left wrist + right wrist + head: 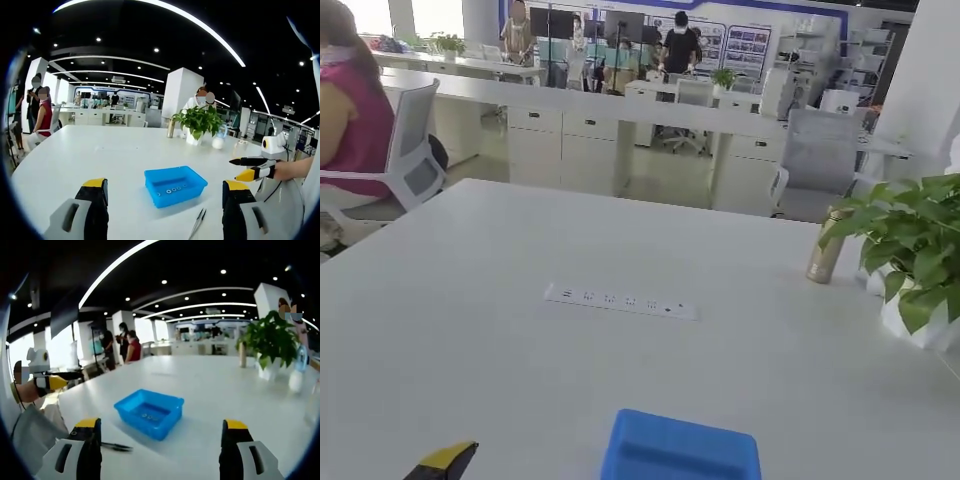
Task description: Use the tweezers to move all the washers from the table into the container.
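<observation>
Silver washers [172, 190] lay in the blue plastic container [176, 199], slim metal tweezers [198, 223] just beside; left gripper [165, 184] and right gripper [160, 423] gaped empty.

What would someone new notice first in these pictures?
The bright blue container on the white table stands out first, with several small washers lying inside it. Next come the tweezers lying on the table close beside it, on the person's side, and the leafy potted plant further back.
</observation>
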